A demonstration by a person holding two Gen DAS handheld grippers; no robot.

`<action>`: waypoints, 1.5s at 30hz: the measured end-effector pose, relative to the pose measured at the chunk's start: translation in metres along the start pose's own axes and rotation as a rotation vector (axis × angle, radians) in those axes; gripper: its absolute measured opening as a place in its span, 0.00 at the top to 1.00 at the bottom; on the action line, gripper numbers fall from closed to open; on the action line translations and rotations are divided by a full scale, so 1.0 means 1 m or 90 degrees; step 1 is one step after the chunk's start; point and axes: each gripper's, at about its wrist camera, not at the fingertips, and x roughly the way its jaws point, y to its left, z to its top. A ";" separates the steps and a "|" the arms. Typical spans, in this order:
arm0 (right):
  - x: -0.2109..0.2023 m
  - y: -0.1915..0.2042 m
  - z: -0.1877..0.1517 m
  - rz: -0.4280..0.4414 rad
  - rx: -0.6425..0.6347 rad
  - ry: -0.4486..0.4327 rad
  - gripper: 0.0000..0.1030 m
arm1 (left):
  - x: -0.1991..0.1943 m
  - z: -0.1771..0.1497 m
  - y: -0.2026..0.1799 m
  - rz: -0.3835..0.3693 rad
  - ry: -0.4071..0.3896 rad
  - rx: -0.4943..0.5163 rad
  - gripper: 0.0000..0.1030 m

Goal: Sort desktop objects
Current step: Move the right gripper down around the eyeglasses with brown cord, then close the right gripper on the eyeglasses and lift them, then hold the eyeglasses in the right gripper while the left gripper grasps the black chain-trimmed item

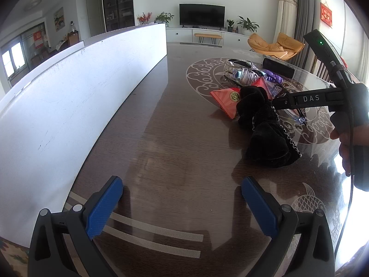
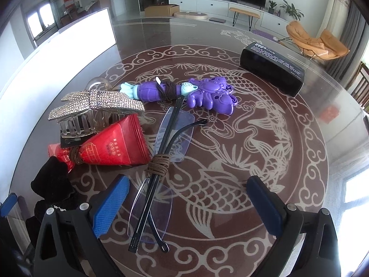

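Note:
Rimless glasses (image 2: 159, 161) bound with brown cord lie on the table just ahead of my open right gripper (image 2: 188, 204), partly between its blue pads (image 2: 108, 207). Beyond them lie a red packet (image 2: 115, 144), a rhinestone hair claw (image 2: 96, 109) and a purple toy (image 2: 203, 92). A black velvet cloth (image 2: 52, 184) sits at the left. My left gripper (image 1: 182, 204) is open over bare table, nothing between its fingers. In the left wrist view, the cloth (image 1: 265, 127) and red packet (image 1: 224, 100) lie ahead on the right, with the right gripper's body (image 1: 346, 106) above them.
A long white box wall (image 1: 76, 85) runs along the left side of the table (image 1: 175, 138). A black rectangular case (image 2: 272, 68) rests at the far right. A hand (image 1: 346, 145) holds the right gripper. Chairs stand past the table's right edge.

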 end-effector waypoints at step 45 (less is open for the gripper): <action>-0.062 -0.047 -0.096 -0.017 0.057 -0.091 0.33 | -0.001 0.001 0.001 -0.005 0.011 -0.003 0.00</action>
